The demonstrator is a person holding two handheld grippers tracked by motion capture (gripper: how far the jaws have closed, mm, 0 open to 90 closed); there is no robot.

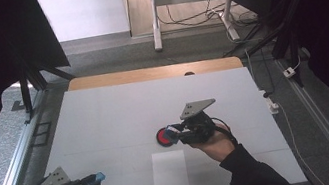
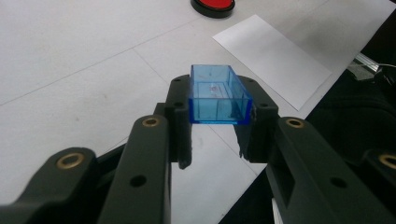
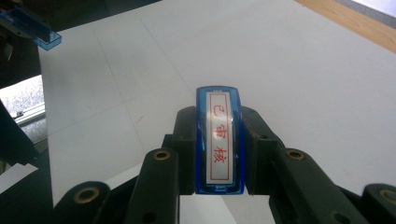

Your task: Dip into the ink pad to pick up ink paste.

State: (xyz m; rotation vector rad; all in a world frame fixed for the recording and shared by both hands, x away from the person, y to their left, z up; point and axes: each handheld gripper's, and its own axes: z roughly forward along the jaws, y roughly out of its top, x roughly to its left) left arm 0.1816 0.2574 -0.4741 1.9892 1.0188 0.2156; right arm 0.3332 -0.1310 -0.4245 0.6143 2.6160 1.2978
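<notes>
My left gripper (image 1: 96, 178) hovers near the table's front left corner, shut on a clear blue box-shaped cap (image 2: 217, 95), which the high view shows as a blue tip (image 1: 100, 176). My right gripper (image 1: 173, 131) is at the table's middle, shut on a blue stamp (image 3: 219, 140) whose white label carries red characters. That stamp (image 1: 175, 130) hangs just right of a round red ink pad (image 1: 164, 137) in a black rim; contact cannot be told. The pad (image 2: 212, 5) lies at the top of the left gripper view. The blue cap (image 3: 30, 28) appears far off in the right gripper view.
A white sheet of paper (image 1: 170, 174) lies in front of the pad, near the front edge, also seen as the paper (image 2: 273, 58). The white table (image 1: 120, 115) has a wooden far edge (image 1: 154, 72). A metal rail (image 1: 9, 174) runs along the left; cables (image 1: 281, 103) trail at the right.
</notes>
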